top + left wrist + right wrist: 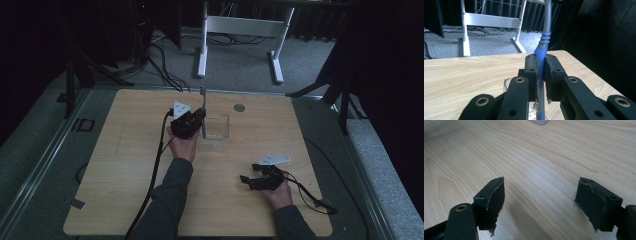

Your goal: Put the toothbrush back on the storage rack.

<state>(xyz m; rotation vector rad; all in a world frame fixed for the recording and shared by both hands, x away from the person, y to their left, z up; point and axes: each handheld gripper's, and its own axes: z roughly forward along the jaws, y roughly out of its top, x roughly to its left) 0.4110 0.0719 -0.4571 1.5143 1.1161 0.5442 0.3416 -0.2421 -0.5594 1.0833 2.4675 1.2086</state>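
Note:
My left gripper (199, 119) (540, 68) is shut on a slim grey stick-like tool with a blue grip section (541, 48). The tool (203, 99) stands upright, its top above the gripper, its lower end down by a clear square container (216, 128) at the table's middle. Part of the container's rim (506, 83) shows under the left jaw. My right gripper (245, 179) (540, 195) rests low over the wood near the front right. Its jaws stand wide open with only bare table between them.
The light wooden table (125, 165) has a small round metal disc (239, 107) near its far edge. A white desk frame (240, 25) and cables lie on the grey floor beyond. A clear object's corner (538, 122) lies ahead of the right gripper.

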